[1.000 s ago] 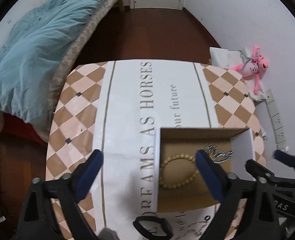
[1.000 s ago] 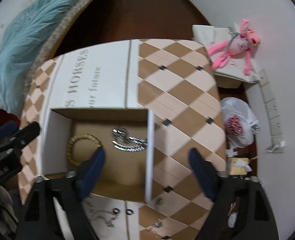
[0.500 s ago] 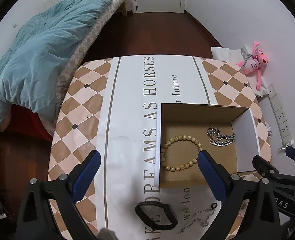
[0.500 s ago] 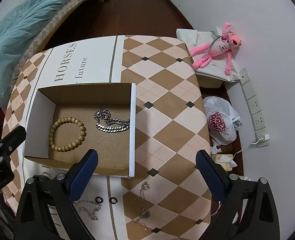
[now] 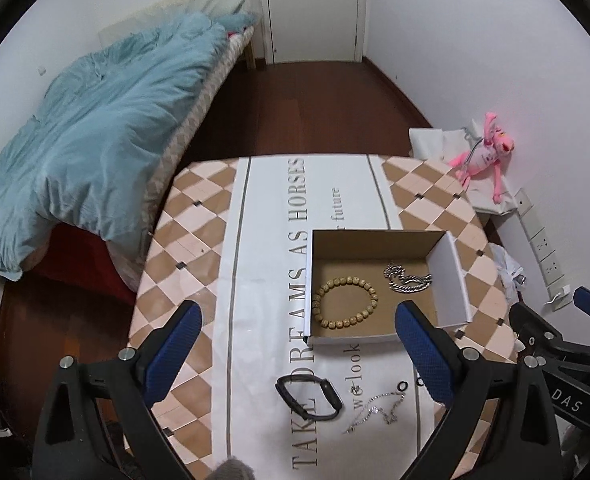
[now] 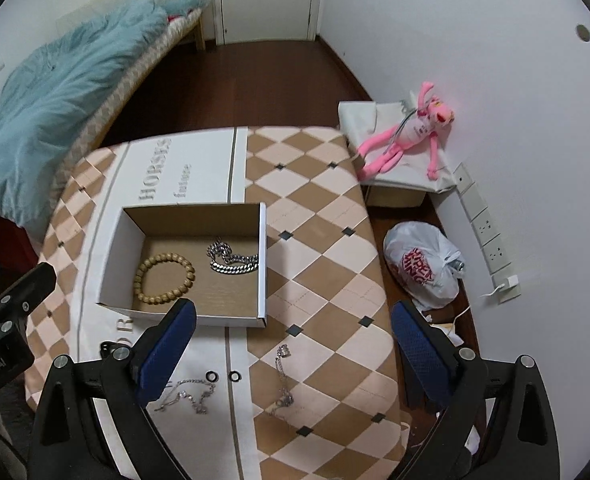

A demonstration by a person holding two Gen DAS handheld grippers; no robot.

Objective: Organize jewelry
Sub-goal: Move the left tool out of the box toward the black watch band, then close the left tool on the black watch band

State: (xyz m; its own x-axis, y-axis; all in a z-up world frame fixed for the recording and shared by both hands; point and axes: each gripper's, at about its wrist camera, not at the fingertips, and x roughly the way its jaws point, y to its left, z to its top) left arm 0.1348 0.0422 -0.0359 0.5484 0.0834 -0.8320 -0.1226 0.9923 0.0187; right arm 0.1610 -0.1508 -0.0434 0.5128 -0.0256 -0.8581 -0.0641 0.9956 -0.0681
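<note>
An open cardboard box (image 5: 449,276) (image 6: 111,258) sits on the table. Inside lie a wooden bead bracelet (image 5: 345,302) (image 6: 164,279) and a thick silver chain (image 5: 407,278) (image 6: 231,260). In front of the box lie a black band (image 5: 309,396), a thin silver necklace (image 5: 375,410) (image 6: 187,396), two small black rings (image 6: 223,376) and a second thin chain (image 6: 283,376). My left gripper (image 5: 295,356) hangs open above the table's near side, holding nothing. My right gripper (image 6: 293,350) is open and empty too, high above the near right of the table.
The table wears a checkered cloth (image 6: 319,240) with printed words. A bed with a blue duvet (image 5: 75,152) stands to the left. A pink plush toy (image 6: 407,136), a white plastic bag (image 6: 423,268) and wall sockets (image 6: 491,236) are on the right by the wall.
Both grippers have pulled up and back from the box, so more of the table shows. The loose jewelry in front of the box has come into view. Nothing was picked up.
</note>
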